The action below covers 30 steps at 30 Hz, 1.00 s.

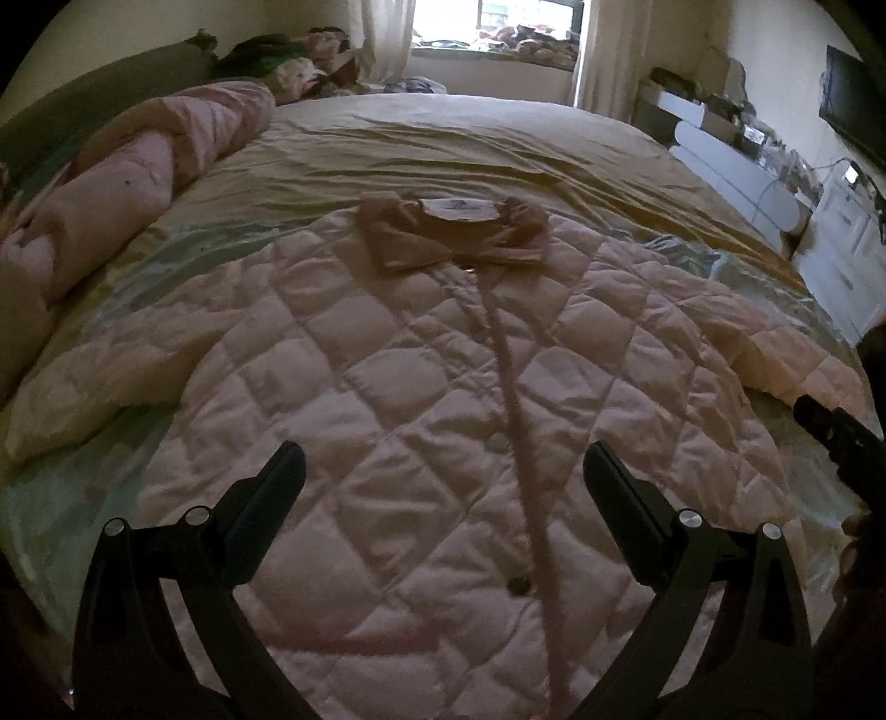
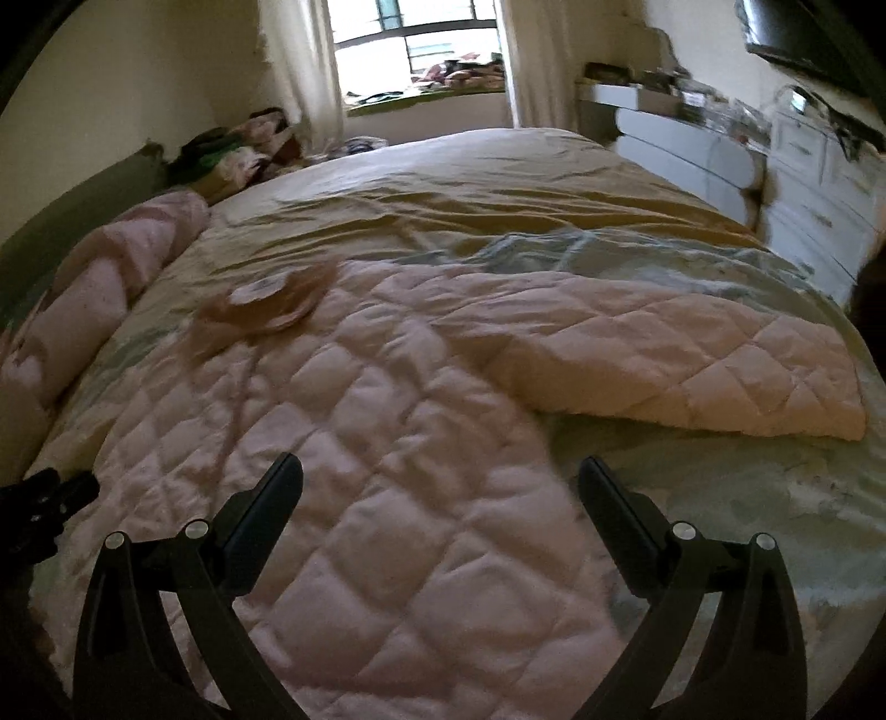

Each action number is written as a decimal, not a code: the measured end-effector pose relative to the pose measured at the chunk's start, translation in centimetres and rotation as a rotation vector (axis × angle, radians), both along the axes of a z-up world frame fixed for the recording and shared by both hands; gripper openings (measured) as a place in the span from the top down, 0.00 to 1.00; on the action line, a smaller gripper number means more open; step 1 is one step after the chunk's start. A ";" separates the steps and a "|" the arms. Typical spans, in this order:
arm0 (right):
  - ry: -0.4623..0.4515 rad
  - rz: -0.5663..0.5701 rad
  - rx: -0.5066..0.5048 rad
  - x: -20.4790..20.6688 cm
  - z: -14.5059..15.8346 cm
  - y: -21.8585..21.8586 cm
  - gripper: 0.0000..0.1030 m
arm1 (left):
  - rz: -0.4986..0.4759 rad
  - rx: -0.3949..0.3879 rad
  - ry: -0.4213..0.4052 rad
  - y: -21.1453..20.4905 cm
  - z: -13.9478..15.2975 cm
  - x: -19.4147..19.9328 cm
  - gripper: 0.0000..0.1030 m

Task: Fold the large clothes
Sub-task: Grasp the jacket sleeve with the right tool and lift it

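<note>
A pale pink quilted jacket (image 1: 421, 387) lies spread front-up on the bed, its brown collar (image 1: 454, 232) at the far end and both sleeves out to the sides. My left gripper (image 1: 443, 465) is open and empty, hovering above the jacket's lower front by the button placket. In the right wrist view the jacket (image 2: 354, 432) fills the middle, its right sleeve (image 2: 681, 365) stretched out to the right. My right gripper (image 2: 440, 476) is open and empty above the jacket's right hem. The right gripper also shows at the left wrist view's right edge (image 1: 841, 432).
The bed has a yellow and pale blue sheet (image 1: 470, 149). A rolled pink blanket (image 1: 111, 205) lies along the left side. White drawers (image 2: 797, 183) stand to the right. A window (image 2: 421, 39) and piled clothes are at the far end.
</note>
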State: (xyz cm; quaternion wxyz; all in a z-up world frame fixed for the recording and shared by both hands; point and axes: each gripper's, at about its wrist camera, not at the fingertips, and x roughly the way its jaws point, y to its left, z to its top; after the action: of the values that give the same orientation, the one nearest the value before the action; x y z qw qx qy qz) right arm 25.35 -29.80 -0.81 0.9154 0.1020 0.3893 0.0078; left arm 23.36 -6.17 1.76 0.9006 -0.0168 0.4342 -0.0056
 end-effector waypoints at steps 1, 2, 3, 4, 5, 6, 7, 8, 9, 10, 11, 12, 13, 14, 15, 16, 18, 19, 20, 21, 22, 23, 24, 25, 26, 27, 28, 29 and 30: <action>0.009 -0.026 -0.007 0.4 -0.3 -0.9 0.04 | -0.005 -0.007 0.006 -0.3 -0.2 0.4 0.09; 0.011 -0.044 0.001 0.8 -0.5 -1.9 0.04 | -0.007 -0.012 0.015 -0.4 -0.4 0.9 0.09; 0.017 -0.059 0.011 1.1 -0.8 -2.7 0.04 | -0.009 -0.016 0.023 -0.7 -0.6 1.4 0.09; 0.027 -0.085 0.020 1.3 -1.1 -3.7 0.04 | -0.018 -0.022 0.034 -1.1 -1.0 1.9 0.09; 0.036 -0.107 0.033 1.6 -1.5 -4.7 0.04 | -0.018 -0.022 0.049 -1.4 -1.4 2.2 0.09; 0.049 -0.140 0.043 1.8 -2.0 -5.9 0.04 | -0.016 -0.022 0.055 -1.5 -1.6 2.5 0.09; 0.058 -0.172 0.054 2.0 -2.4 -7.2 0.04 | -0.025 -0.024 0.064 -1.8 -2.0 2.8 0.09; 0.061 -0.199 0.072 2.0 -2.9 -8.4 0.04 | -0.026 -0.018 0.068 -2.0 -2.1 3.0 0.09; 0.072 -0.228 0.079 2.1 -3.4 -9.5 0.04 | -0.024 -0.009 0.069 -2.3 -2.4 3.2 0.09; 0.081 -0.250 0.090 2.2 -3.8 -10.5 0.04 | -0.030 -0.011 0.071 -2.6 -2.7 3.3 0.09; 0.089 -0.271 0.096 2.2 -4.2 -11.4 0.04 | -0.035 -0.012 0.074 -2.8 -2.9 3.4 0.09; 0.099 -0.307 0.099 2.2 -4.7 -12.6 0.04 | -0.037 -0.007 0.078 -3.1 -3.2 3.5 0.09; 0.104 -0.335 0.110 2.1 -5.2 -13.9 0.04 | -0.039 -0.006 0.078 -3.3 -3.4 3.5 0.09; 0.114 -0.365 0.121 2.0 -5.7 -15.1 0.04 | -0.043 -0.008 0.077 -3.5 -3.6 3.5 0.09; 0.121 -0.383 0.133 2.0 -6.1 -15.8 0.04 | -0.045 -0.008 0.079 -3.7 -3.8 3.6 0.09; 0.125 -0.403 0.151 1.9 -6.6 -16.8 0.04 | -0.044 -0.004 0.084 -3.9 -4.1 3.8 0.09; 0.139 -0.462 0.182 1.7 -7.7 -19.0 0.04 | -0.047 -0.001 0.092 -4.3 -4.6 4.0 0.09; 0.150 -0.497 0.199 1.7 -8.3 -20.2 0.04 | -0.047 0.001 0.093 -4.4 -4.7 4.1 0.09; 0.159 -0.527 0.226 1.7 -8.9 -21.4 0.04 | -0.045 0.003 0.095 -4.5 -4.9 4.2 0.09; 0.166 -0.549 0.248 1.9 -9.5 -22.3 0.04 | -0.043 0.007 0.098 -4.5 -5.1 4.3 0.09; 0.172 -0.580 0.275 1.8 -10.1 -23.4 0.04 | -0.043 0.009 0.099 -4.6 -5.3 4.3 0.09; 0.169 -0.604 0.310 1.8 -10.6 -24.6 0.04 | -0.042 0.012 0.100 -4.5 -5.4 4.3 0.09; 0.164 -0.626 0.323 1.9 -11.0 -25.5 0.04 | -0.036 0.015 0.101 -4.4 -5.6 4.3 0.09; 0.156 -0.643 0.339 1.9 -11.2 -26.2 0.04 | -0.033 0.015 0.104 -4.4 -5.6 4.4 0.09; 0.144 -0.662 0.364 2.1 -11.4 -27.1 0.04 | -0.032 0.013 0.105 -4.2 -5.7 4.4 0.09; 0.132 -0.681 0.376 2.2 -11.5 -27.8 0.04 | -0.028 0.014 0.107 -4.1 -5.8 4.4 0.09; 0.123 -0.692 0.386 2.4 -11.5 -28.2 0.04 | -0.026 0.015 0.109 -4.1 -5.8 4.3 0.09; 0.105 -0.716 0.391 2.5 -11.5 -29.2 0.04 | -0.025 0.013 0.108 -3.9 -5.7 4.2 0.09; 0.093 -0.731 0.401 2.7 -11.6 -29.9 0.04 | -0.021 0.012 0.108 -3.7 -5.6 4.2 0.09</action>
State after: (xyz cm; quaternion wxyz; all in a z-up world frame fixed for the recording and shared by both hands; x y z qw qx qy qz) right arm 28.04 -59.72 -12.36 0.8013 0.4097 0.3595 -0.2465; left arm 27.55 -9.88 -3.85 0.8759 -0.0071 0.4822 -0.0118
